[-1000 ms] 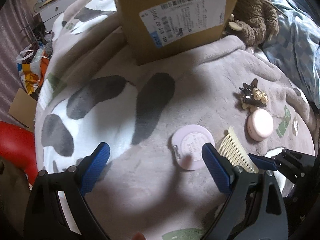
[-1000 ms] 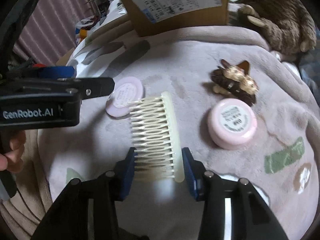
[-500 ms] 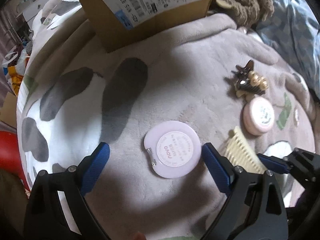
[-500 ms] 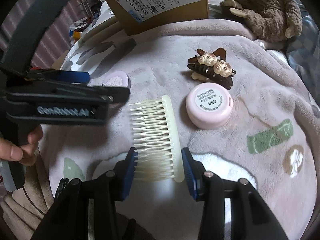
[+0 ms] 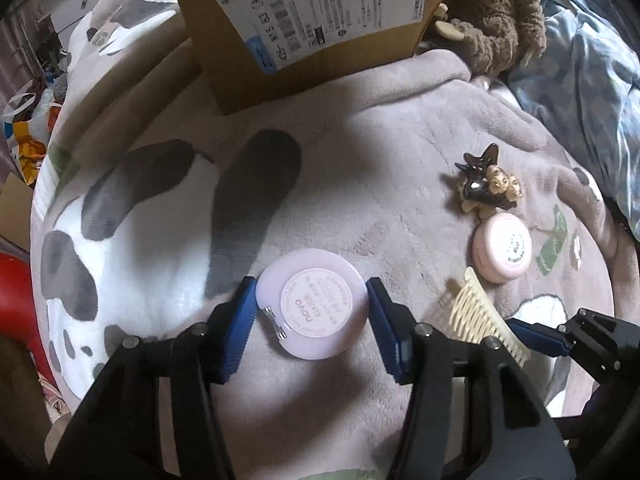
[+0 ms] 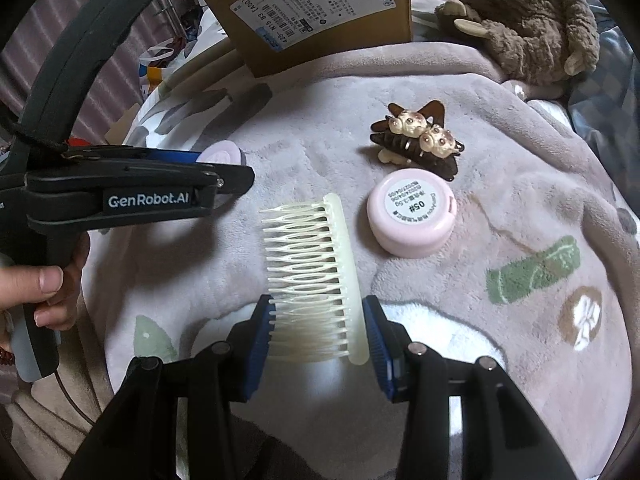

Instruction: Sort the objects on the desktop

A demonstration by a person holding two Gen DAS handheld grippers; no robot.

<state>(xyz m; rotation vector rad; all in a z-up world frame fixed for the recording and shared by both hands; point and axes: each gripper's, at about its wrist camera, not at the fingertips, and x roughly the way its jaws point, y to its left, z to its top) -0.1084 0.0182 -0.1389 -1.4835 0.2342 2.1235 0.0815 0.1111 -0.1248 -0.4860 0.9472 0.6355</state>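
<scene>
Left gripper (image 5: 312,310) closing around compact (image 5: 312,304), blanket (image 5: 360,184) clear beyond

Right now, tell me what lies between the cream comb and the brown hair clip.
The small pink round case lies between the comb and the hair clip, close under the clip and apart from the comb. The right wrist view shows it best.

A plush grey fleece blanket (image 5: 360,184) with white patches and dark grey spots covers the bed. A brown cardboard box (image 5: 304,36) bearing a white shipping label stands on it at the far side, beside a shaggy brown stuffed toy (image 6: 532,20). A blue patterned quilt (image 5: 580,80) lies to the right. Mauve pleated curtains (image 6: 60,32) hang on the left, above cluttered shopping bags (image 5: 28,136).
</scene>
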